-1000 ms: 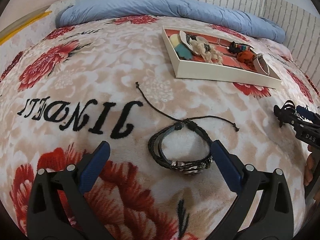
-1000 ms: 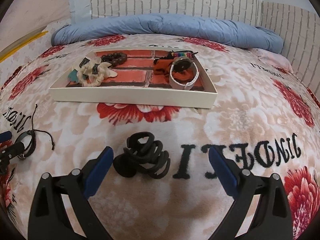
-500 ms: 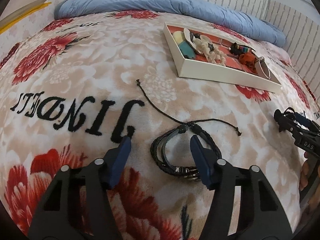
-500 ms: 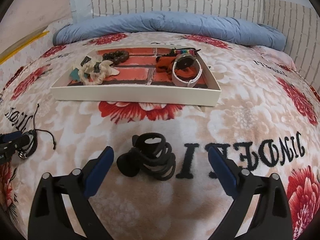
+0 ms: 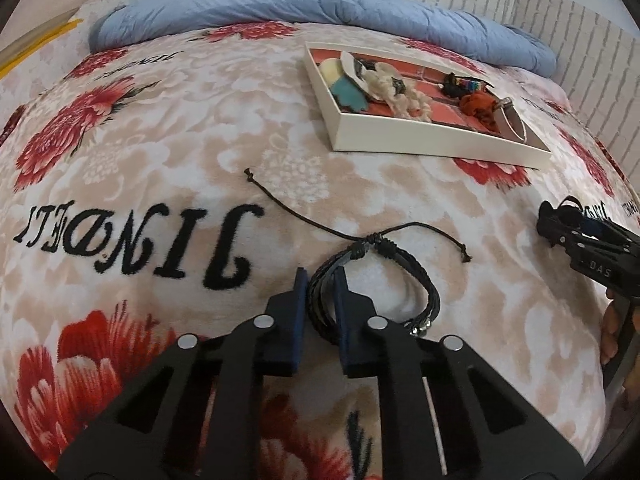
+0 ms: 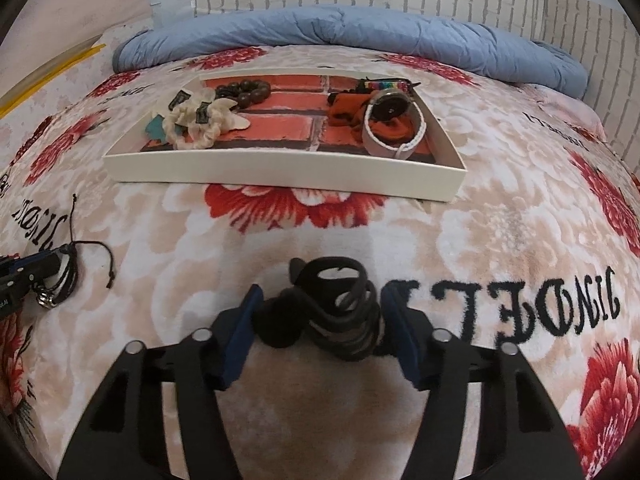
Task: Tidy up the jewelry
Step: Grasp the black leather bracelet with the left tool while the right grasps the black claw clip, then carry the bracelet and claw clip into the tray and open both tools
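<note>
A black braided bracelet [image 5: 424, 284] with loose cords lies on the flowered blanket. My left gripper [image 5: 320, 286] is shut on its left side, the strands pinched between the blue pads. It shows again at the left edge of the right wrist view, where the left gripper [image 6: 44, 268] holds the bracelet [image 6: 68, 284]. A black spiral hair tie [image 6: 340, 312] sits between the pads of my right gripper [image 6: 320, 308]. Those jaws are closing and the pads touch both its sides. The white tray [image 6: 280, 176] stands beyond it.
The tray [image 5: 420, 140] holds a cream scrunchie [image 6: 200, 124], brown beads [image 6: 244, 92], an orange scrunchie [image 6: 348, 112] and a white band [image 6: 384, 144]. A blue quilt [image 6: 340, 36] and a brick-pattern wall lie behind. A hand [image 5: 616, 328] holds the right gripper [image 5: 560, 220].
The left jaws went from wide open to shut on the bracelet's left side. The right jaws narrowed around the black hair tie. Neither hand shifted much.
</note>
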### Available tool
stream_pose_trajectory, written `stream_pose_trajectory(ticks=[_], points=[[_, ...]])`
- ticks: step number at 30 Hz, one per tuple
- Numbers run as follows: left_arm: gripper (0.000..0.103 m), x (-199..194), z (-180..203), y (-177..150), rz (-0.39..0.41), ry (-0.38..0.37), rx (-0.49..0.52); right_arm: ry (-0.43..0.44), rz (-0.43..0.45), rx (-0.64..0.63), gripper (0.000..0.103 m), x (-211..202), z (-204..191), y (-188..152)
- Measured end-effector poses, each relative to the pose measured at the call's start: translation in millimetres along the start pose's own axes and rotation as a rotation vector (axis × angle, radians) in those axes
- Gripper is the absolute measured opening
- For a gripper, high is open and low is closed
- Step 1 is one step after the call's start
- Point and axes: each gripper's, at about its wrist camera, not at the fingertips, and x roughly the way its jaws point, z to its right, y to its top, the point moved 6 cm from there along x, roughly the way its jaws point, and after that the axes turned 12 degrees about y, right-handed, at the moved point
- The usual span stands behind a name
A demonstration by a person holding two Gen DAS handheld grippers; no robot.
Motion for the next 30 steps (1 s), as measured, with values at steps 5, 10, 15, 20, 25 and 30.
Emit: stream_pose_trajectory(ticks=[5, 10, 15, 20, 25, 30], points=[[0.009, -1.3, -0.5, 1.7, -0.001, -0.012, -0.007, 0.019, 0.009, 0.018, 0.057, -2.7, 2.0, 0.5], [0.008, -10.3, 0.7, 9.3, 0.031, -0.031, -0.021, 0.028, 0.037, 0.037, 0.057, -10.6, 6.6, 4.3], [0.008, -23.8, 11.7, 27.0, 0.088, -0.028, 0.004, 0.024, 0.084, 0.034, 0.057, -20.1, 11.7, 15.4], [0.008, -41.5, 26.3, 53.2, 0.167, -0.033, 0.03, 0.011, 0.145, 0.014, 0.057, -32.2, 18.9, 35.4], [0.008, -60.2, 40.8, 91.7, 0.237, -0.075, 0.012, 0.018, 0.196, 0.032, 0.057, -43.1, 33.0, 62.7], [0.008, -67.9, 56.7, 131.3, 0.292, -0.09, 0.004, 0.006, 0.236, 0.039, 0.057, -46.0, 51.3, 93.9]])
